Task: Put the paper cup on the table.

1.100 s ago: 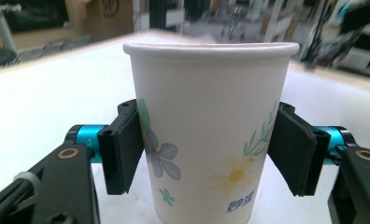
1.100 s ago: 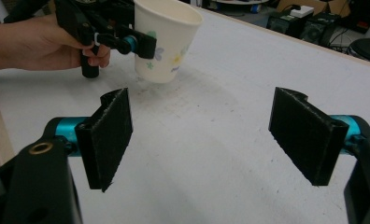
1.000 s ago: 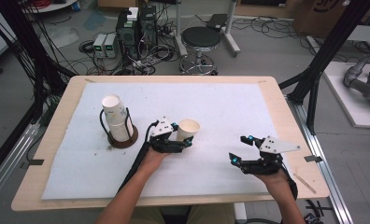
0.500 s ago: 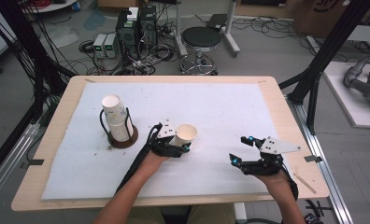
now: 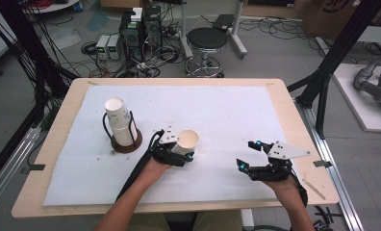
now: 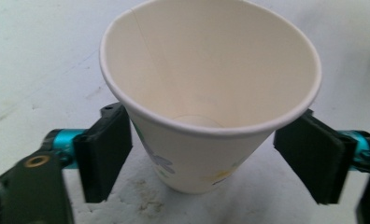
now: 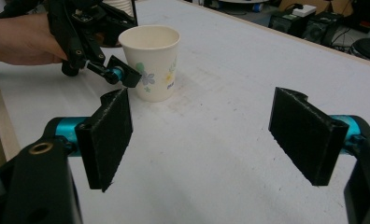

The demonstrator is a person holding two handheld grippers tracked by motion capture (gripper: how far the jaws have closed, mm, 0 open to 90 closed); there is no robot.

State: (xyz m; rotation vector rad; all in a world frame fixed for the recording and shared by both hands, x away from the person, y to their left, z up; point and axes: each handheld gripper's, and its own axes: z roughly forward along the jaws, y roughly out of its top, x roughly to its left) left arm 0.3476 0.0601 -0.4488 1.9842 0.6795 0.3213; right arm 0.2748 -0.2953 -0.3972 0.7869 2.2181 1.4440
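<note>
Now paper cup [image 6: 206,102] upright between left hand-held gripper [image 6: 211,154] jaws — untouched.

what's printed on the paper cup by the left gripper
Small flowers on white paper cup; clearest in the right gripper view.

Beyond the pale wooden table [image 5: 285,103] with its white foam mat [image 5: 227,110], a round black stool [image 5: 206,39] stands on the grey concrete floor [image 5: 275,53], beside tangled black cables [image 5: 145,65] and stacked grey electronics boxes [image 5: 107,45].
</note>
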